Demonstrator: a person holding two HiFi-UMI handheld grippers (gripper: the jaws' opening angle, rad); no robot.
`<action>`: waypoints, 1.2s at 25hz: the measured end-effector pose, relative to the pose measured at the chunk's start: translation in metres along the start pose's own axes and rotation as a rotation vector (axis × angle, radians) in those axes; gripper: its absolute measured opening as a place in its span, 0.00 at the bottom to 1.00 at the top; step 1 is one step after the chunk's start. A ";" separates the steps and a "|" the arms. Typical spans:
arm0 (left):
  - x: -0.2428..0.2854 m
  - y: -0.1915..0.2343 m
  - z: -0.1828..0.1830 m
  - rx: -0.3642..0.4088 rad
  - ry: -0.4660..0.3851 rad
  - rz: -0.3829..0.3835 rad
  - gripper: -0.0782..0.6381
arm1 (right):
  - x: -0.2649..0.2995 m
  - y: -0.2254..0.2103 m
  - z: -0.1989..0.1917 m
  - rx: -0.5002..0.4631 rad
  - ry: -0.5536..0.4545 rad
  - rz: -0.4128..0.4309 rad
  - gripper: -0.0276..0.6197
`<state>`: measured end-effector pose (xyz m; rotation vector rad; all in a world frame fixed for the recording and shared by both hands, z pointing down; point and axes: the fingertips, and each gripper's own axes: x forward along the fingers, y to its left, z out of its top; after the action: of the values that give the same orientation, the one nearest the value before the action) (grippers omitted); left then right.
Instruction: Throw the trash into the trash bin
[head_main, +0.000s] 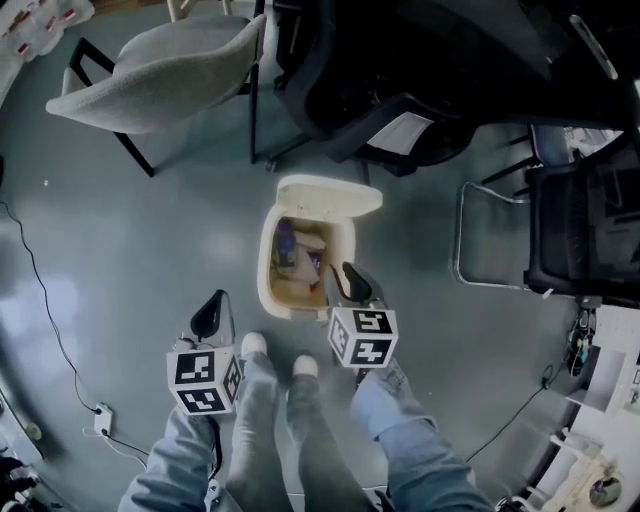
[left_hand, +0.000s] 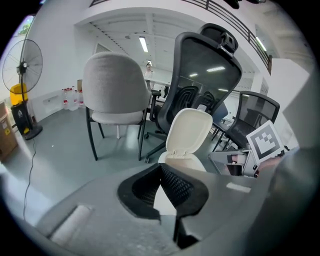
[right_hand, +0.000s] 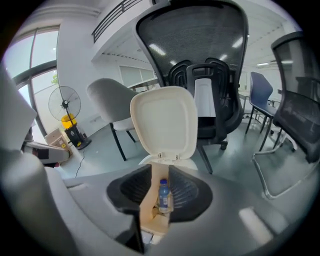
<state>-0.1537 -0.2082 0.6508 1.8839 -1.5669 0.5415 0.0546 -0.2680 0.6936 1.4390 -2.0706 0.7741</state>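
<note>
Right gripper (head_main: 348, 283) hangs over the near rim of the cream plastic trash bin (head_main: 264, 262), jaws partly apart and nothing between them. Its own view looks straight through the gap into the bin. Left gripper (head_main: 210, 315) stands off to the left of the bin, clear of it, fingertips together and empty. The person's white shoes (head_main: 253, 345) are just behind both tools on the grey floor (head_main: 120, 250).

Inside the bin lies a clear plastic bottle with a blue cap (right_hand: 163, 195), on top of paper and wrapper trash. Its long axis runs along the right gripper's line of aim, cap toward the hinge side. The bin's flip lid (right_hand: 164, 122) stands raised at the far edge.

Judgement: the trash is already in the bin and neither tool carries anything. The right gripper is the nearer one, with the opening directly ahead of and below it, so any further move at the bin or its lid falls to that side.

Beyond the bin stand a grey upholstered chair (head_main: 160, 60) and a black mesh office chair (head_main: 400, 100).
</note>
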 end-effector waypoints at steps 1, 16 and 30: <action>-0.008 -0.006 0.005 0.000 -0.005 0.001 0.12 | -0.013 -0.002 0.003 0.020 0.004 -0.008 0.17; -0.155 -0.094 0.121 -0.017 -0.122 -0.023 0.12 | -0.225 0.023 0.111 -0.089 -0.061 0.023 0.05; -0.279 -0.102 0.249 0.056 -0.388 -0.014 0.12 | -0.376 -0.019 0.216 0.025 -0.361 -0.176 0.05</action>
<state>-0.1326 -0.1681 0.2665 2.1343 -1.7919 0.2210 0.1744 -0.1750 0.2872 1.8584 -2.1548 0.4995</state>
